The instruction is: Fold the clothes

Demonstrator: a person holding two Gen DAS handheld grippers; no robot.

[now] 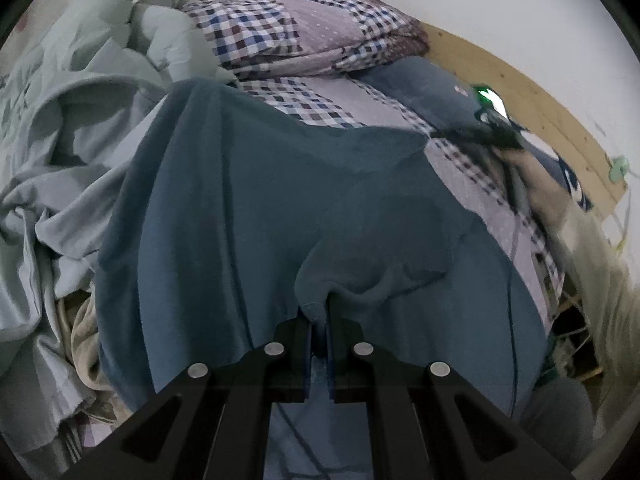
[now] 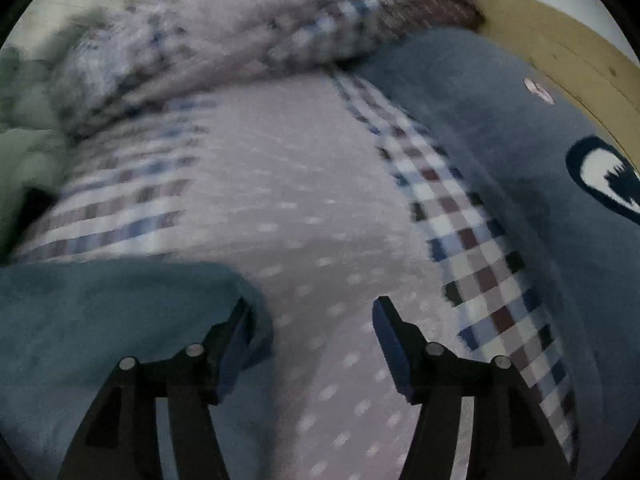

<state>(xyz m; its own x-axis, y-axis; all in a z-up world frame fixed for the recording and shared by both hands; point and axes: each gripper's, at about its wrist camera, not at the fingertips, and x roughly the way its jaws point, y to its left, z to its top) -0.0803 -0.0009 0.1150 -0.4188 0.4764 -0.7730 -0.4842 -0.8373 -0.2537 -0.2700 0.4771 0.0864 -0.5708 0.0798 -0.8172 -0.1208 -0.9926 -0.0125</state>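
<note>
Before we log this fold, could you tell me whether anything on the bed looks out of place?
Mostly the heap of pale grey laundry crumpled at the left, unfolded. The blue garment lies bunched where the left tool pinches it; the right tool is open over the bedspread.

Ahead of your right tongs (image 2: 312, 312), whose fingers stand wide apart, the dotted bedsheet (image 2: 304, 184) lies bare, so you have open passage forward there. On their right a blue plush pillow (image 2: 500, 128) lies against the wooden headboard (image 2: 560, 52) and closes that side. At the far end a folded checked quilt (image 1: 304, 28) blocks the way. On the left, a heap of crumpled pale clothes (image 1: 68, 152) crowds the bed edge. The teal garment (image 1: 248, 208) covers the middle, pinched in your left tongs (image 1: 319, 316).
</note>
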